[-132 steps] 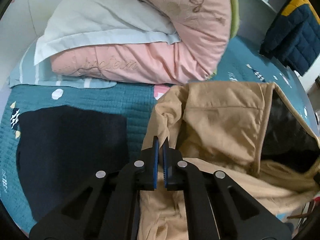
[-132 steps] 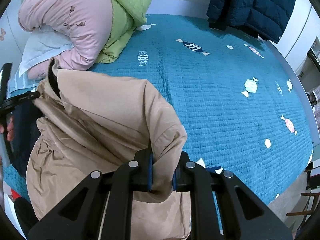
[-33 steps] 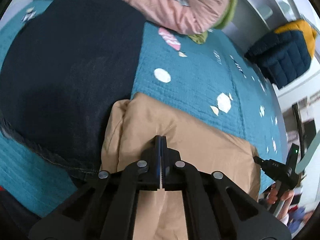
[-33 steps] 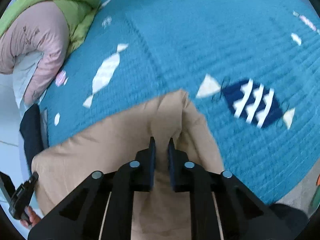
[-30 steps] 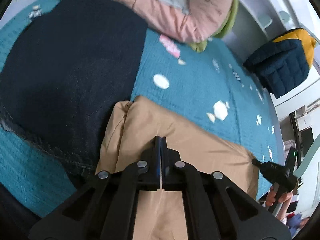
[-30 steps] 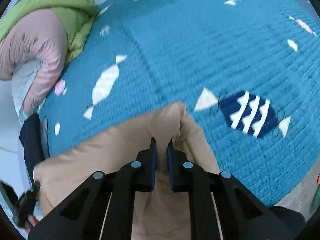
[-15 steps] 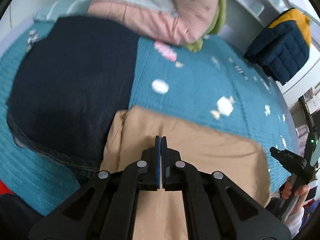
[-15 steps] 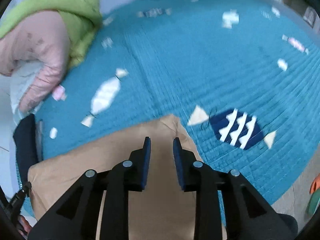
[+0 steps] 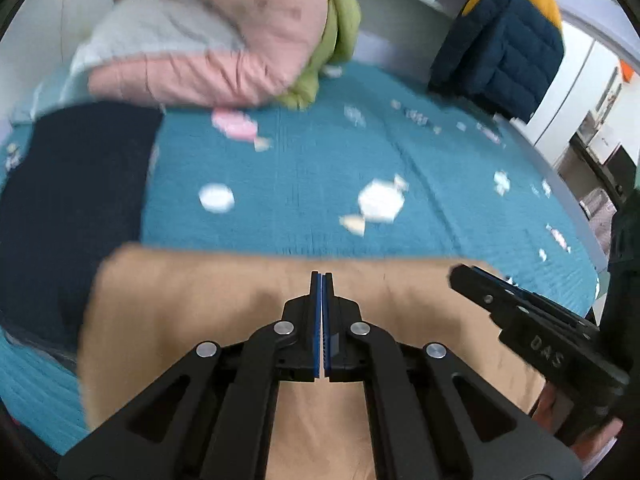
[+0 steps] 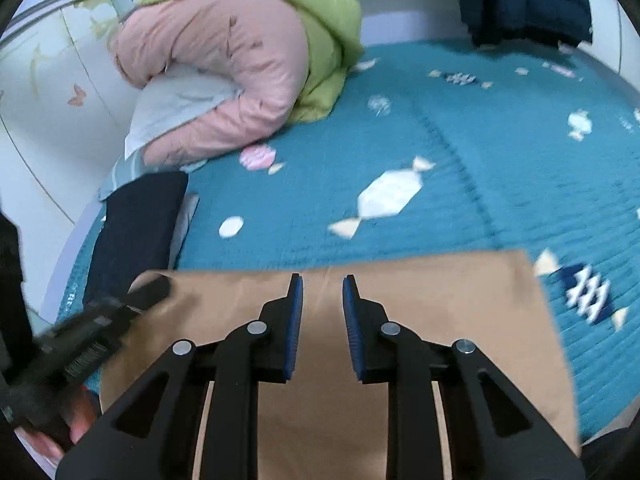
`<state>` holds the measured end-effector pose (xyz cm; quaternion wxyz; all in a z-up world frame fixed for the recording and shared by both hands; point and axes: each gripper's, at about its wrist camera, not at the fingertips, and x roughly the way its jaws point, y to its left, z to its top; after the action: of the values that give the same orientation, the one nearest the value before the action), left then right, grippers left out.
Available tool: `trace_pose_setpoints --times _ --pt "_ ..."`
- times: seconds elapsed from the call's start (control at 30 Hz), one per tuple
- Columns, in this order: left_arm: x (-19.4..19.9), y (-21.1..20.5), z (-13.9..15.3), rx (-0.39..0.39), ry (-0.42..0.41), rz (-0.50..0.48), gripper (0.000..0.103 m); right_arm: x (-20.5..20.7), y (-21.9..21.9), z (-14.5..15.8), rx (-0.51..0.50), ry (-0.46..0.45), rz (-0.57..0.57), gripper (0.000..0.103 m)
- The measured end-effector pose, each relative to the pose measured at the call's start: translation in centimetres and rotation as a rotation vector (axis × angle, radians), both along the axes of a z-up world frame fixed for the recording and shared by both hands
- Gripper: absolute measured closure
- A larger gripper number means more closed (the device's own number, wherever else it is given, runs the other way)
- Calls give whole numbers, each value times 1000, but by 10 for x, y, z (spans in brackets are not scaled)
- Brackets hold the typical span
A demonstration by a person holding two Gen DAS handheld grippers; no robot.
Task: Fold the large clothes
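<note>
A: Status check. Tan garment (image 10: 328,360) lies folded into a flat rectangle on the bed (image 10: 460,168), directly under both tools. Left tool (image 9: 322,280): pads pressed together, nothing between them. Right tool (image 10: 322,284): jaws narrowing with a clear gap, no fabric pinched; both sit clear above the cloth.

B: Orientation?

A: Long axis runs side to side across the line the tools point along. Far edge straight, just ahead of the tips. Left end sits beside the dark garment (image 10: 136,224); right end stops near the bed's edge.

B: Advice for this step?

A: My judgement: lift straight off without snagging the top layer, then check corners are square before any further fold.
</note>
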<state>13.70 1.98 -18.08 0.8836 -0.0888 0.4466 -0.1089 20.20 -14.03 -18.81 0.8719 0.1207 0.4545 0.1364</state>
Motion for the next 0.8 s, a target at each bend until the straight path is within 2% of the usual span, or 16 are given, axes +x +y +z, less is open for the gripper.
trace_pose_setpoints --times 0.07,0.1,0.13,0.17,0.2,0.3,0.4,0.47,0.53,0.57,0.7,0.8 --pt "5 -3 -24 12 37 10 102 3 12 -14 -6 26 40 83" --pt "9 -1 -37 28 70 32 103 4 18 -20 -21 40 57 83" --pt "13 5 -53 12 117 57 103 8 22 -32 -63 67 67 84" --pt "13 11 -60 -17 128 65 103 11 20 -44 -99 99 61 91" --pt "12 18 -63 -26 125 70 101 13 13 -52 -105 126 44 103" --pt "5 37 -53 56 91 94 101 19 -36 -59 18 211 -74 103" --pt "-2 70 -40 85 78 156 101 15 -87 -46 -6 198 -213 103" --pt "-8 90 -32 97 72 179 101 9 -122 -45 -22 244 -332 103" --pt "-13 100 -28 100 71 186 101 1 -148 -42 -41 249 -423 103" --pt "-19 105 -23 130 64 214 101 -7 -159 -36 -54 245 -478 101" --pt "-41 108 1 125 32 221 101 -38 -163 -7 -25 156 -455 100" --pt "-57 91 14 126 3 168 100 -57 -128 9 -8 118 -349 97"
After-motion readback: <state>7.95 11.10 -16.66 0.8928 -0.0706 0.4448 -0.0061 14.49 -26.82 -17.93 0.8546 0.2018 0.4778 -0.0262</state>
